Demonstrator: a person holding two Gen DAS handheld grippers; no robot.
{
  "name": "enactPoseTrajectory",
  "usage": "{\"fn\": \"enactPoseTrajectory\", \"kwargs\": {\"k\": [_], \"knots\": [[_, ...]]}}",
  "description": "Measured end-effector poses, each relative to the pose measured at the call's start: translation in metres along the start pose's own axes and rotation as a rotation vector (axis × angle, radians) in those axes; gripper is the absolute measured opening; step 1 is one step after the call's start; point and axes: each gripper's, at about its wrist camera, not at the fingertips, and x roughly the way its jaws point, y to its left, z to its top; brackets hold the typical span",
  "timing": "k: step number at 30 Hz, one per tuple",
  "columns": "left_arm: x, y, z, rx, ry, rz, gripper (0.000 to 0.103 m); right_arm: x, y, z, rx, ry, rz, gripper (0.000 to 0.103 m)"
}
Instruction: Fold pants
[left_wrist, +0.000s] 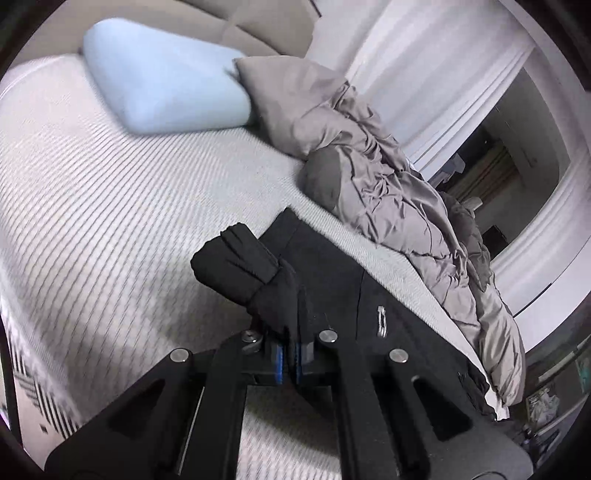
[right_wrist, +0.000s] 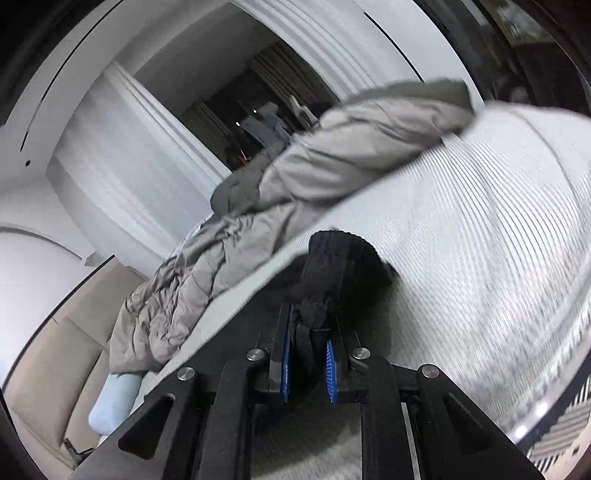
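Observation:
Black pants (left_wrist: 325, 273) lie on the striped white bed (left_wrist: 110, 206), stretching toward its right edge. My left gripper (left_wrist: 290, 356) is shut on a bunched end of the pants, lifted off the sheet, with a rolled fold sticking out beyond the blue pads. In the right wrist view my right gripper (right_wrist: 308, 363) is shut on another bunched part of the black pants (right_wrist: 343, 266), which bulges above the blue pads (right_wrist: 285, 365). The rest of the pants is hidden behind the gripper there.
A light blue pillow (left_wrist: 162, 77) lies at the head of the bed. A crumpled grey duvet (left_wrist: 399, 206) runs along the bed's far side, also in the right wrist view (right_wrist: 295, 184). White wardrobe panels (left_wrist: 443, 74) and a dark doorway stand beyond.

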Motion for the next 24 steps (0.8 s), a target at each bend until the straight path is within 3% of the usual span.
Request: {"fn": "enactPoseTrajectory", "kwargs": {"k": [5, 9, 11, 12, 13, 14, 16, 17, 19, 22, 24], "knots": [[0.074, -0.043, 0.057, 0.025, 0.036, 0.020, 0.001, 0.072, 0.040, 0.053, -0.076, -0.005, -0.064, 0.014], [0.153, -0.073, 0.093, 0.065, 0.058, 0.100, 0.003, 0.147, 0.057, 0.083, -0.110, 0.013, -0.160, 0.014], [0.195, -0.083, 0.102, 0.100, 0.094, 0.127, 0.014, 0.196, 0.062, 0.091, -0.122, 0.057, -0.244, 0.015], [0.219, -0.084, 0.108, 0.107, 0.135, 0.146, 0.030, 0.213, 0.058, 0.090, -0.133, 0.077, -0.276, 0.024], [0.232, -0.082, 0.111, 0.098, 0.156, 0.160, 0.051, 0.237, 0.057, 0.089, -0.165, 0.107, -0.339, 0.047], [0.240, -0.079, 0.114, 0.086, 0.159, 0.180, 0.057, 0.250, 0.053, 0.086, -0.188, 0.102, -0.399, 0.056], [0.241, -0.071, 0.120, 0.067, 0.143, 0.172, 0.066, 0.256, 0.048, 0.081, -0.179, 0.089, -0.419, 0.061], [0.236, -0.069, 0.122, 0.064, 0.148, 0.143, 0.067, 0.254, 0.049, 0.078, -0.173, 0.095, -0.384, 0.065], [0.222, -0.065, 0.118, 0.058, 0.129, 0.123, 0.068, 0.244, 0.052, 0.070, -0.201, 0.090, -0.344, 0.081], [0.192, -0.060, 0.098, 0.036, 0.115, 0.084, 0.068, 0.223, 0.062, 0.058, -0.235, 0.088, -0.283, 0.090], [0.179, -0.055, 0.074, 0.018, 0.139, 0.042, 0.068, 0.211, 0.064, 0.048, -0.229, 0.125, -0.224, 0.091]]}}
